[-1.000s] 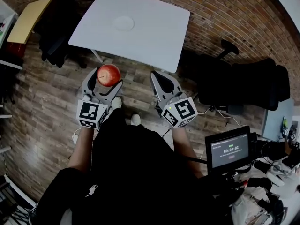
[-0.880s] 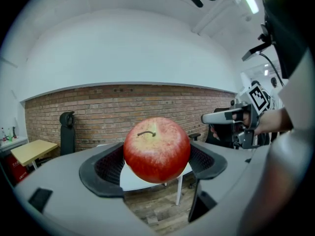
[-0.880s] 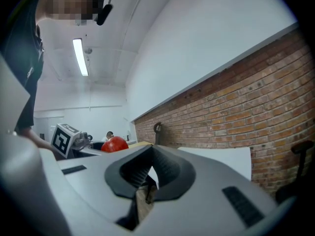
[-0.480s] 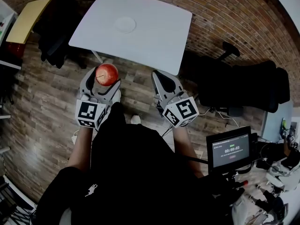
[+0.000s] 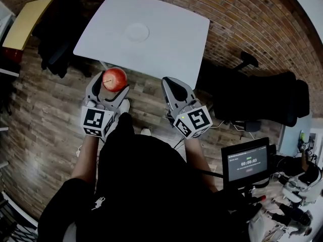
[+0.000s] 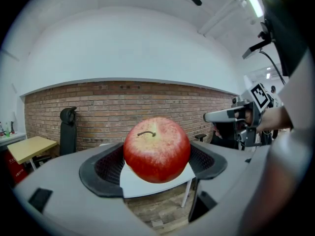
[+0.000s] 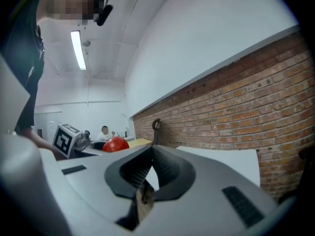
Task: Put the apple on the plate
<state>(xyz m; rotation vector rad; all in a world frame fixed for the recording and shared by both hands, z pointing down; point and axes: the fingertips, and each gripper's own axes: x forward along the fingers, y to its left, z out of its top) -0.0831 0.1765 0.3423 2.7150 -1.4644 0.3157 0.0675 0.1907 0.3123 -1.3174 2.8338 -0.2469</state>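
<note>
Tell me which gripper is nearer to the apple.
Left. The left gripper is shut on the apple, which sits between its jaws. The right gripper, shut and empty, is off to the apple's right, apart from it.

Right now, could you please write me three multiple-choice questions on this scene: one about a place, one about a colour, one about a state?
1. Where is the apple? A. on the plate B. in the left gripper C. in the right gripper
2. What colour is the apple? A. green B. red C. yellow
3. How does the right gripper stand? A. shut, empty B. wide open C. shut on the apple
Key: 1 B, its jaws press both sides of the apple and the plate lies bare. 2 B, its skin is mostly red. 3 A, its jaws meet with nothing between.
</note>
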